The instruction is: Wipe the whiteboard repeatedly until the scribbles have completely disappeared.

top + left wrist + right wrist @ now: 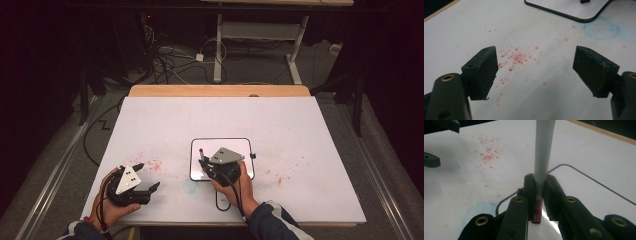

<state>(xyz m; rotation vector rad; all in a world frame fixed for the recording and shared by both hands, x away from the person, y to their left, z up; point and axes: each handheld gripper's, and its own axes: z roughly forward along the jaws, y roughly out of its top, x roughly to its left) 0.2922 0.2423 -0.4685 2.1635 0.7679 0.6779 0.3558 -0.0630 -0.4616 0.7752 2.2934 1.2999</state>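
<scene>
A small whiteboard [220, 139] with a black rim lies on the white table sheet, front centre. My right gripper [206, 164] sits over its front left corner, shut on a marker [201, 153] that stands up with a red end on top. In the right gripper view the pale barrel of the marker [544, 150] rises from between the closed jaws of the right gripper [539, 182], and a red part shows below them. My left gripper [148, 175] rests at the front left, open and empty. In its own view the left gripper [535, 67] has only the table between its pads.
Red specks [516, 58] dot the sheet ahead of the left gripper, and a faint blue smudge [602, 28] lies near the whiteboard rim [564, 15]. A black cord loop [222, 202] lies in front of the board. The wooden table edge [220, 91] runs along the far side.
</scene>
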